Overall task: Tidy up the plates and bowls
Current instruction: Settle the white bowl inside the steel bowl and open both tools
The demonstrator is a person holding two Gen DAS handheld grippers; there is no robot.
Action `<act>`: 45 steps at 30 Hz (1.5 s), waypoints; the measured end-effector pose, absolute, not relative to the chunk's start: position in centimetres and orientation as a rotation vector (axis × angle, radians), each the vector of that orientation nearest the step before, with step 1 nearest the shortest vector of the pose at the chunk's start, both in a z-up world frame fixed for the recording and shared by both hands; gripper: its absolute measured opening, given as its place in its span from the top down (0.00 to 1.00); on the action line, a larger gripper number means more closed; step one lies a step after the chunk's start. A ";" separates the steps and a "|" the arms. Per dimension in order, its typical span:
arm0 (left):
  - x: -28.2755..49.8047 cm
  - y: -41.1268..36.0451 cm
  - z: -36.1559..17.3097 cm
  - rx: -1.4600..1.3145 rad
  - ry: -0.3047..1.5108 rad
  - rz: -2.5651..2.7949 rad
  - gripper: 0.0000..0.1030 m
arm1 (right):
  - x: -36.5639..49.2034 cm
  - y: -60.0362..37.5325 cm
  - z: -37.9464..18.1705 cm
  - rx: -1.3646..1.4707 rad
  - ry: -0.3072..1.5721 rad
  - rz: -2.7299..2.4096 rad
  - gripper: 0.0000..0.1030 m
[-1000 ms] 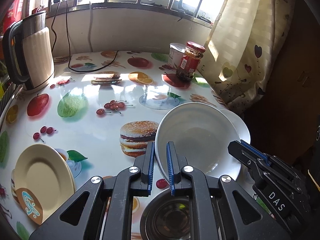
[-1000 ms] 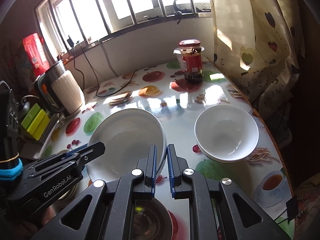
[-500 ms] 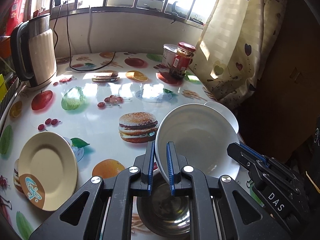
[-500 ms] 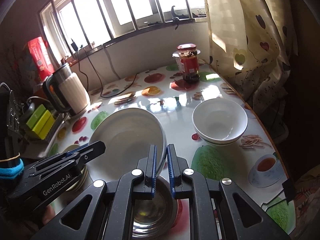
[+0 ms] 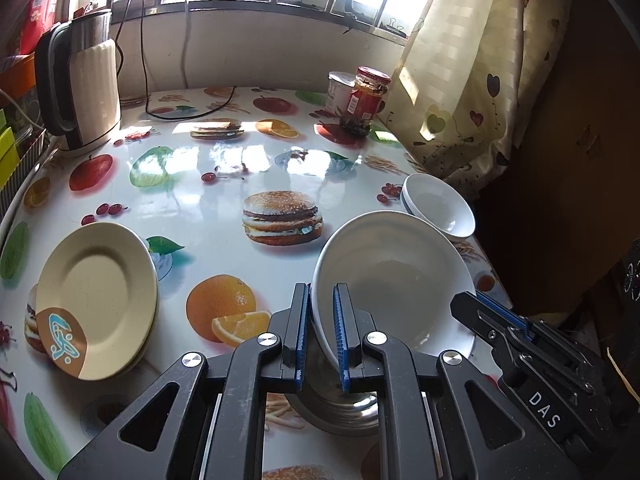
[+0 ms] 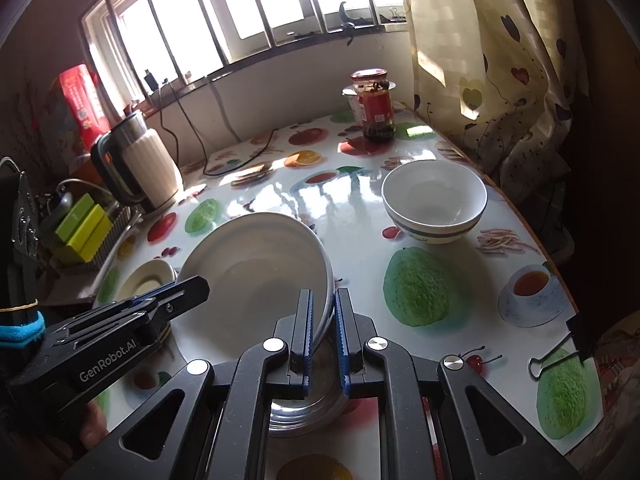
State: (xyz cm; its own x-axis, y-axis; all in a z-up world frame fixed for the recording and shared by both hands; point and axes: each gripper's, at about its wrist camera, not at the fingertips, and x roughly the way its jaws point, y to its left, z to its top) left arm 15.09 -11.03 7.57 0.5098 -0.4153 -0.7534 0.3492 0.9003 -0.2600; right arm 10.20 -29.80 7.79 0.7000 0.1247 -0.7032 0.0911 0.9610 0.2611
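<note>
A large white bowl (image 5: 392, 280) (image 6: 252, 272) hangs above the table, held by both grippers. My left gripper (image 5: 321, 320) is shut on its left rim, and my right gripper (image 6: 323, 320) is shut on its right rim. Under the bowl a steel bowl (image 5: 336, 408) (image 6: 300, 412) sits on the table, mostly hidden. A smaller white bowl (image 5: 438, 208) (image 6: 434, 204) stands to the right near the table edge. Cream plates (image 5: 92, 296) (image 6: 146, 282) are stacked at the left.
An electric kettle (image 5: 84, 84) with its cable stands at the back left. A red-lidded jar (image 5: 362, 102) and a white tub (image 5: 340, 92) stand at the back right beside a curtain (image 5: 472, 72). The fruit-print tablecloth (image 5: 224, 184) has bare room in the middle.
Both grippers have pulled back toward the near edge with the large white bowl. It now hangs over the steel bowl, and the small white bowl lies farther off.
</note>
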 end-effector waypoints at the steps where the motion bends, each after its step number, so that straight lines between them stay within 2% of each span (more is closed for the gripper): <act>1: 15.0 -11.0 7.4 -0.076 0.931 -0.461 0.88 | 10.1 -29.8 7.6 0.291 0.802 0.019 0.89; 21: 14.3 -11.1 4.6 -0.059 1.011 -0.440 0.88 | 9.1 -29.6 4.6 0.313 0.872 0.024 0.89; 45: 14.4 -10.9 4.4 -0.075 1.017 -0.442 0.88 | 9.3 -29.6 4.2 0.321 0.889 0.023 0.87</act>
State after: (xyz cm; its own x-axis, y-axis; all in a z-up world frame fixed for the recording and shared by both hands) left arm 14.44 -10.89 4.36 0.4461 -0.3908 -0.8051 0.3222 0.9094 -0.2629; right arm 9.29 -29.62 4.20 0.6328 0.1518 -0.7593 0.1127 0.9521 0.2842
